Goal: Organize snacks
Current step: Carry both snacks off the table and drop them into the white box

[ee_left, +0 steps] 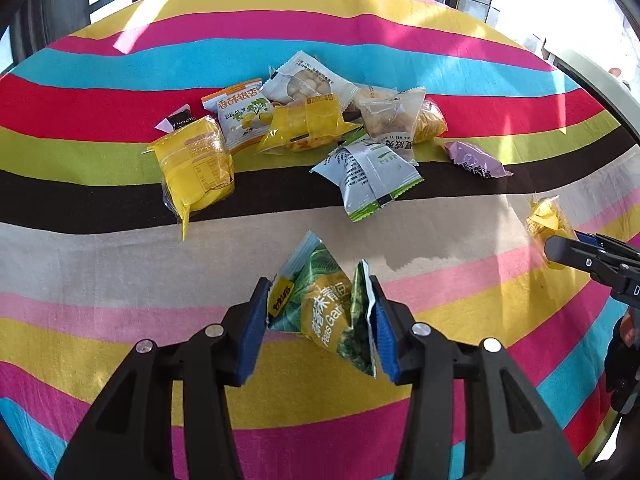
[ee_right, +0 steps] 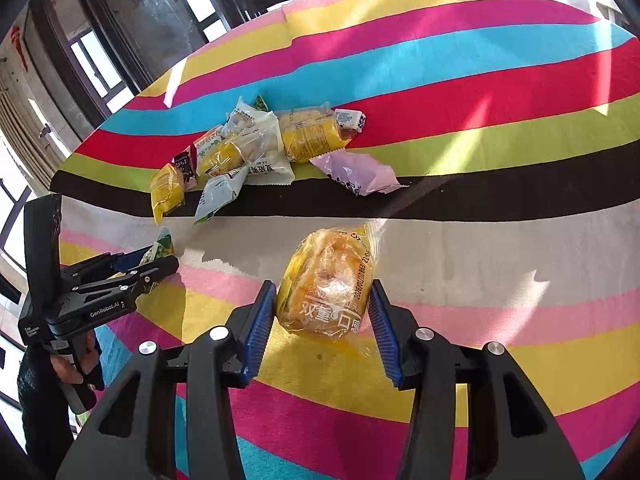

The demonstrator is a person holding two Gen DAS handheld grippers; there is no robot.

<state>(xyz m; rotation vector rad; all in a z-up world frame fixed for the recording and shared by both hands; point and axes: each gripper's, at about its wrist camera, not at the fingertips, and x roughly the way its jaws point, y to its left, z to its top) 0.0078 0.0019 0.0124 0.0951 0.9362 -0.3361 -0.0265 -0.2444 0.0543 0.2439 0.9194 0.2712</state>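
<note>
Right now we hold two snacks, one in each gripper. Our left gripper (ee_left: 320,320) has its jaws pinching a green pea packet (ee_left: 324,308), and the blue pads press on both sides of the crinkly bag. It sits over the pale and pink stripes near the close edge of the tabletop (ee_left: 100,256). Our right gripper (ee_right: 322,320) has its jaws pinching a yellow cake in a clear wrapper (ee_right: 330,280), with a pad touching each side. That one also sits over the pale and pink stripes, near the close edge.

From the right wrist view we see the left gripper (ee_right: 160,260) off at the left edge, with a hand (ee_right: 76,364) around its handle. From the left wrist view the right gripper (ee_left: 560,246) pokes in at the right edge with its yellow cake (ee_left: 546,220).

Farther back, a pile of snacks (ee_left: 312,120) lies in the middle of the tabletop, on the red, green and dark stripes. A yellow wrapped cake (ee_left: 196,164) lies at the left end of the pile. A white and green packet (ee_left: 368,176) lies on the dark stripe at the front of the pile. A pale purple packet (ee_left: 476,160) lies at the right end, a little apart. A bright striped cloth (ee_left: 280,60) covers the whole tabletop.
</note>
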